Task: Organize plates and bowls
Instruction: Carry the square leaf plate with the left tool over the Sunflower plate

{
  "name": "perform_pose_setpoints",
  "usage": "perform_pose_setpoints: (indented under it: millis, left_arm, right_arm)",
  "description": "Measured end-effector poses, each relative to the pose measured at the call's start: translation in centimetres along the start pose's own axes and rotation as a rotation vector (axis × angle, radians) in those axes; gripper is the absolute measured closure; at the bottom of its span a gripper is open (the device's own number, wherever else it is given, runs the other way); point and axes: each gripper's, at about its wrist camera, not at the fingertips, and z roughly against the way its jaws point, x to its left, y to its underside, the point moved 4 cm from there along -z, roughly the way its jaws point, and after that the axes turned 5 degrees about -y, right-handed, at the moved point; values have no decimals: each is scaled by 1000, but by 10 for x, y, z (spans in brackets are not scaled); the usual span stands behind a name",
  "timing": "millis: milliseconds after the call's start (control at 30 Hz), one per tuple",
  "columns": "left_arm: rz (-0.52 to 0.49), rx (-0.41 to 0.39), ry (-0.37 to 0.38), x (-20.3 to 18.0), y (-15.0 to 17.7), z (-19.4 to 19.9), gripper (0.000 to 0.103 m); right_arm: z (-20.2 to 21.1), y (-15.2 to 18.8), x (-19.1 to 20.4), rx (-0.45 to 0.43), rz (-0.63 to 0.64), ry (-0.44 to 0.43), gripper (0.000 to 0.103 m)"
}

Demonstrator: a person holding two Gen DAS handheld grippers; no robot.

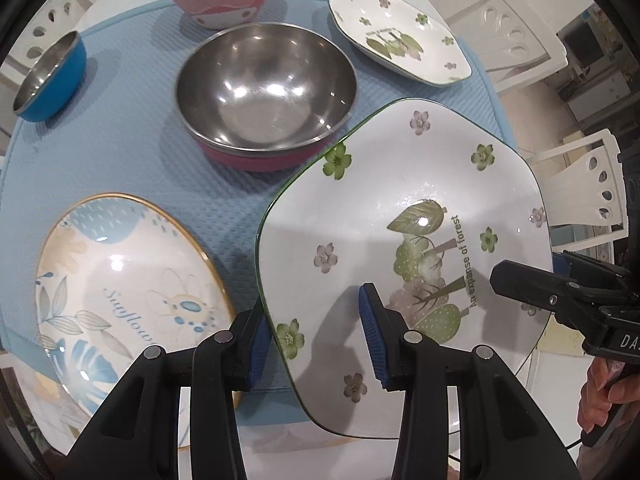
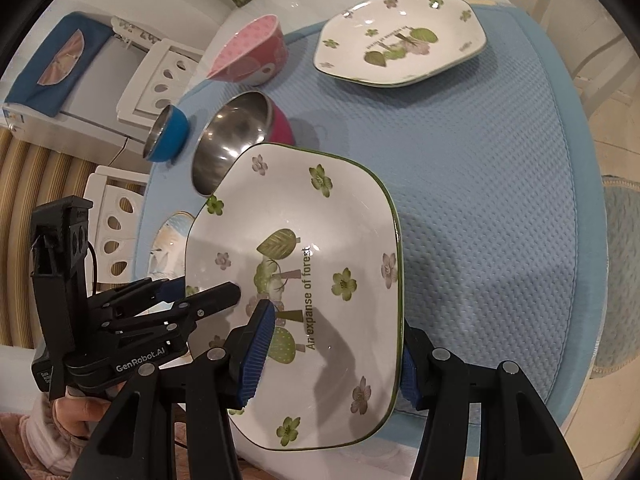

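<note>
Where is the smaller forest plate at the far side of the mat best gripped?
On its raised rim, from the near edge. The smaller forest plate lies flat on the blue mat, its upturned lip giving a gripper something to pinch; its near side looks unobstructed.

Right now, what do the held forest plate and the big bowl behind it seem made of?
Forest plate: probably glazed ceramic, white and glossy with printed flowers, sharp light glints and a thin green rim.
Big bowl: apparently stainless steel inside, mirror-like grey with blurred reflections; its pink outer shell could be plastic or paint, hard to tell.
</note>
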Motion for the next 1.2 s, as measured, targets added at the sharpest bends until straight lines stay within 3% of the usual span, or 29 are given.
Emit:
perform_pose_setpoints:
  millis: [733, 1200]
  left_arm:
    - [108, -52, 14, 85, -4, 44, 66]
    - [114, -76, 20, 139, -10, 60, 66]
  right_arm:
    - [-22, -19, 92, 6, 72, -29, 49]
    - [-54, -29, 144, 26, 100, -42, 49]
